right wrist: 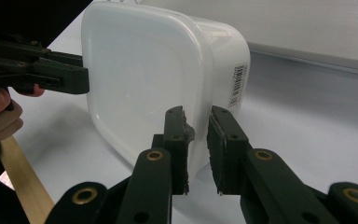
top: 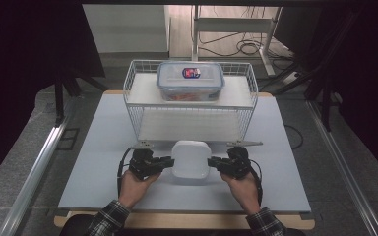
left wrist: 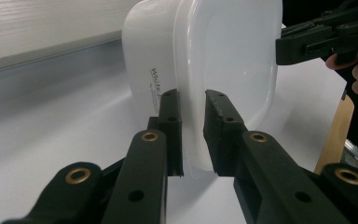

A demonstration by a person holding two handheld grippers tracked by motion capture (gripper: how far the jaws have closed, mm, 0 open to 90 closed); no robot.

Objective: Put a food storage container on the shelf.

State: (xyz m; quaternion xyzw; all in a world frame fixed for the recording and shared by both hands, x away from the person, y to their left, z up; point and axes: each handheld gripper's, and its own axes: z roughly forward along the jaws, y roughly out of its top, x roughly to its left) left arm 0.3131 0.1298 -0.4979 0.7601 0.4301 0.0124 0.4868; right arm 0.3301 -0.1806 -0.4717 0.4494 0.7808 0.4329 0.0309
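Observation:
A white lidded plastic container (top: 190, 158) sits at the near middle of the pale table (top: 98, 142), just in front of a wire rack. My left gripper (top: 170, 161) is shut on the left edge of its lid rim and my right gripper (top: 211, 162) on the right edge. In the left gripper view the jaws (left wrist: 192, 100) pinch the thin rim of the container (left wrist: 223, 60), with the right gripper (left wrist: 303, 42) at the far side. In the right gripper view the jaws (right wrist: 196, 114) clamp the rim of the container (right wrist: 140, 79), with the left gripper (right wrist: 81, 77) opposite. Whether the container rests on the table or is lifted, I cannot tell.
A white wire rack (top: 128, 93) with two shelves stands at the back middle of the table. On its top shelf lies a clear box (top: 190, 81) with a blue-rimmed lid and a red-and-blue label. Bare table lies on both sides of the hands.

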